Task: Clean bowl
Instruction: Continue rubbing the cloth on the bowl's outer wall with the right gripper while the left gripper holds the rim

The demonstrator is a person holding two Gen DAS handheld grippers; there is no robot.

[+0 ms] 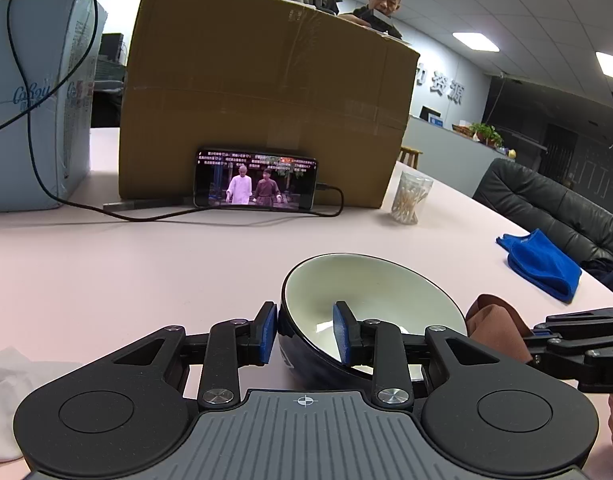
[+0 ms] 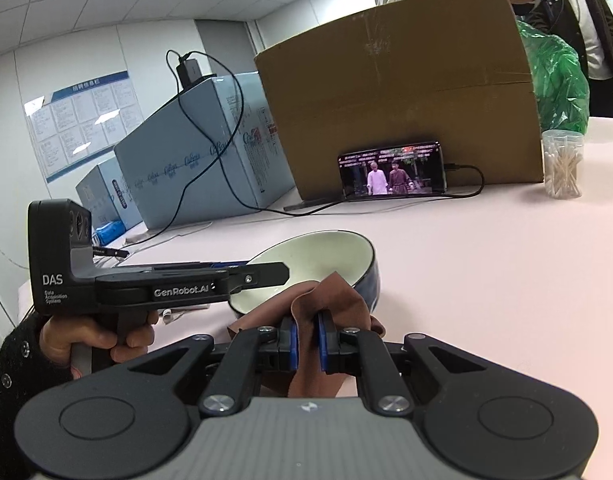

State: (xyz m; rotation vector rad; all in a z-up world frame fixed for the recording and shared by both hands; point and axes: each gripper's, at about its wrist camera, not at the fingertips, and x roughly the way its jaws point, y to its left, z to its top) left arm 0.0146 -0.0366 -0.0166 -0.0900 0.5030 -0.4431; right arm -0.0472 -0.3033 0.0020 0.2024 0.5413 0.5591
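Down along my left gripper [image 1: 306, 334], the round ceramic bowl with a dark blue glazed outside and a smooth cream inside [image 1: 370, 296] sits on the pale pink tabletop [image 1: 106, 264], tipped so its mouth faces up and away from me; being round, it has no long axis to speak of. My two blue ribbed pads [image 1: 268, 334] pinch its near wall, one pressed on the glossy outside, the other inside the rim. Just right of the bowl a soft brown cloth [image 1: 494, 324] bulges ahead of my right gripper [image 1: 542, 330]. Further right lies a folded blue towel [image 1: 542, 260], and behind stand a phone [image 1: 254, 182] leaning on a brown cardboard box [image 1: 266, 92] and a clear plastic jar of cotton swabs [image 1: 408, 198]. From my right gripper [image 2: 306, 338], the pads are clamped tight on the brown cloth [image 2: 330, 300], whose crumpled folds rise over the bowl's near rim. The bowl [image 2: 326, 256] lies straight ahead, tilted with its opening turned toward the left, where my left gripper [image 2: 262, 272] reaches over its edge.
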